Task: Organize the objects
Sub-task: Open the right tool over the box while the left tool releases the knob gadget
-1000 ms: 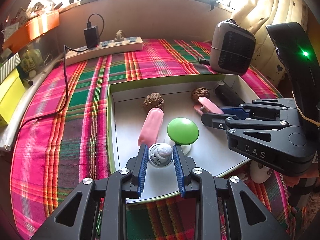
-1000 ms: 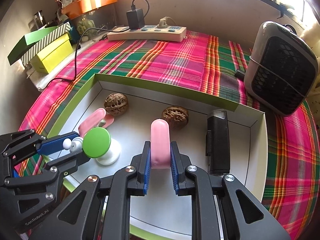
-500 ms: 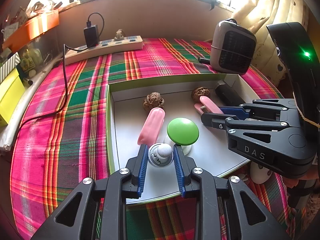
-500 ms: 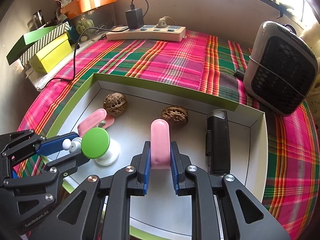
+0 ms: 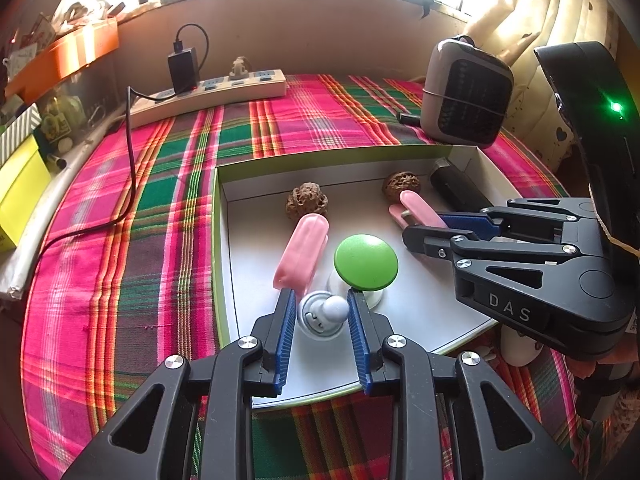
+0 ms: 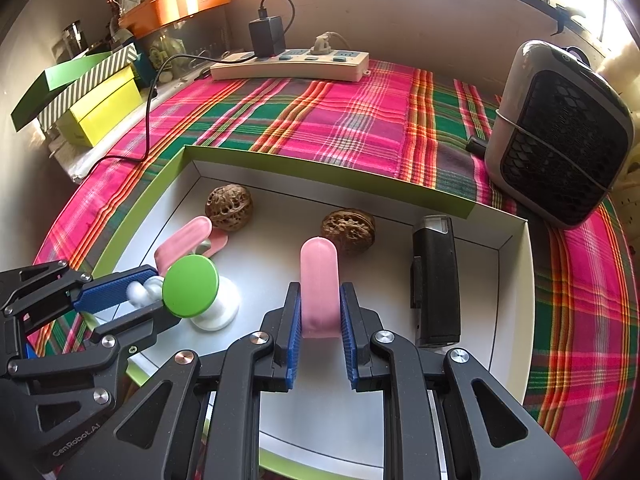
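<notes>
A white tray with a green rim (image 5: 218, 240) lies on the plaid cloth. My left gripper (image 5: 320, 294) is shut on a small white toy (image 5: 320, 316) at the tray's near left corner, right beside a green-capped mushroom toy (image 5: 366, 262). A pink clip (image 5: 302, 254) lies just past the left pads. My right gripper (image 6: 320, 286) is shut on a second pink clip (image 6: 319, 276) over the tray's middle. Two walnuts (image 6: 229, 207) (image 6: 349, 229) and a black lighter-like block (image 6: 434, 276) rest near the tray's far side. In the right wrist view the left gripper (image 6: 156, 292) stands at the left.
A grey fan heater (image 6: 560, 132) stands at the far right of the cloth. A power strip (image 6: 290, 65) with a charger and its cable lies along the back wall. Yellow and striped boxes (image 6: 100, 108) sit at the left. A white rounded object (image 5: 516, 350) lies outside the tray's near right corner.
</notes>
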`<state>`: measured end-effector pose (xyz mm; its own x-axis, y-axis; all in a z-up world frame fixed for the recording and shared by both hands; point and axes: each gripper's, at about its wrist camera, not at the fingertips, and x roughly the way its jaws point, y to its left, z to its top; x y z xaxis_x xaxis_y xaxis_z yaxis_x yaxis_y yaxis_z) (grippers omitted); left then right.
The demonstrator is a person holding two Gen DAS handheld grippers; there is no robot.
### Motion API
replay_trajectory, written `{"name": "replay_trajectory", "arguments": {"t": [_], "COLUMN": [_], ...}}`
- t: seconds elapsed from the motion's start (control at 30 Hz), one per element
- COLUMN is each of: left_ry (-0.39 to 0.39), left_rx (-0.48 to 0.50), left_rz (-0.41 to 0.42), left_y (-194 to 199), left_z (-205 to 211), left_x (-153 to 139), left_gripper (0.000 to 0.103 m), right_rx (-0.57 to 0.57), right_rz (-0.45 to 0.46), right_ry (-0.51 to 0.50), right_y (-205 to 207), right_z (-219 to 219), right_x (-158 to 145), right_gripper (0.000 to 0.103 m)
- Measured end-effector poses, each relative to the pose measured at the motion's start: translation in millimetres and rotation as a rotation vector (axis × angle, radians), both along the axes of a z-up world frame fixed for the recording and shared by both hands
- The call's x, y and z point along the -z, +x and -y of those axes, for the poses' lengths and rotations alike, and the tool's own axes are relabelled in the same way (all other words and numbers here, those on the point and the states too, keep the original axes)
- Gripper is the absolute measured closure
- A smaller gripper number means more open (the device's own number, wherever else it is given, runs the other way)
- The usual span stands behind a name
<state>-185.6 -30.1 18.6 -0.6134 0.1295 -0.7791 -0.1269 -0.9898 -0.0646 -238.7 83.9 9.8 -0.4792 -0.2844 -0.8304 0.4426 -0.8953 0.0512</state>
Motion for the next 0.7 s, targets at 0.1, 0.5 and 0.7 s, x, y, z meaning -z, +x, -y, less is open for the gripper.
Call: {"name": "replay_trajectory", "arguments": {"t": [0.1,0.5,0.7], "left_ry": [0.002,-0.001,-0.004], "left_rx": [-0.002,0.006,-0.006], "left_rz": [0.002,-0.004,-0.011], "left_y": [-0.4,3.7,8.7], "left_z": [-0.1,-1.4,0.2], "left_x": [-0.6,-2.4,-7.0], "left_gripper": [0.078,0.070,0.068], "right_rx": [0.001,0.014,0.023], "right_rz": [0.000,0.002,-0.006], "right_ry": [0.000,0.002,-0.010], "right_y": [0.2,3.7,10.0], "right_z": [0.0,-2.0,-5.5], "right_x": [0.0,-0.1,-3.9], "right_gripper": [0.080,0.071,0.065]}}
